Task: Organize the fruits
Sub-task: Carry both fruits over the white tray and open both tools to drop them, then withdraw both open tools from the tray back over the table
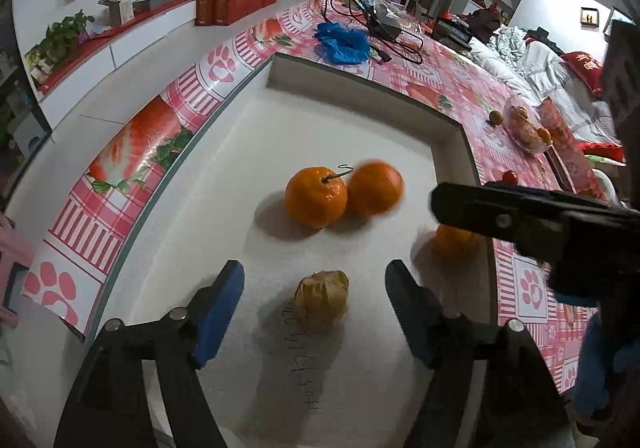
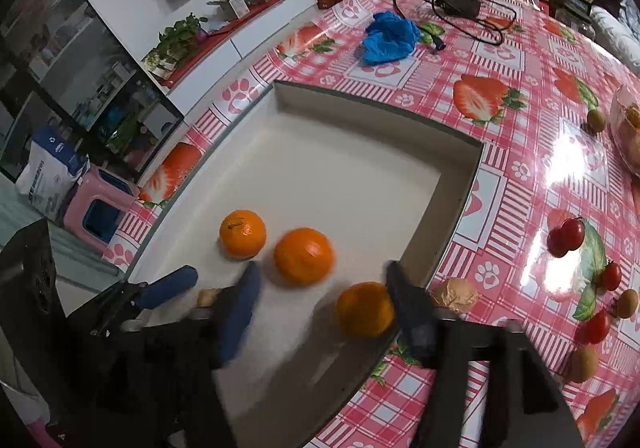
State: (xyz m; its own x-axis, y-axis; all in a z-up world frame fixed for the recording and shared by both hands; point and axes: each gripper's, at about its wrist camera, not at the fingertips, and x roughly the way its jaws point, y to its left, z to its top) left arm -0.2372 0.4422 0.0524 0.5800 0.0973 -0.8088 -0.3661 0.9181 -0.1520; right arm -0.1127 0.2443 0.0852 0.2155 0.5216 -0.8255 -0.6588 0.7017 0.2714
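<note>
My left gripper [image 1: 315, 308] has its jaws wide open around the papery husk fruit [image 1: 320, 298] in the white tray [image 1: 360, 88]. It looks light and fragile, so I should pinch its sides gently. My right gripper [image 2: 320, 304] is open too, holding nothing.

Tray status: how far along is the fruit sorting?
Done: three oranges sit in the white tray, including the stemmed orange, plus a husked fruit. In hand: nothing; the left gripper is open around the husked fruit, and the right gripper is open beside the near orange. Left: cherry tomatoes and small brown fruits on the tablecloth.
</note>
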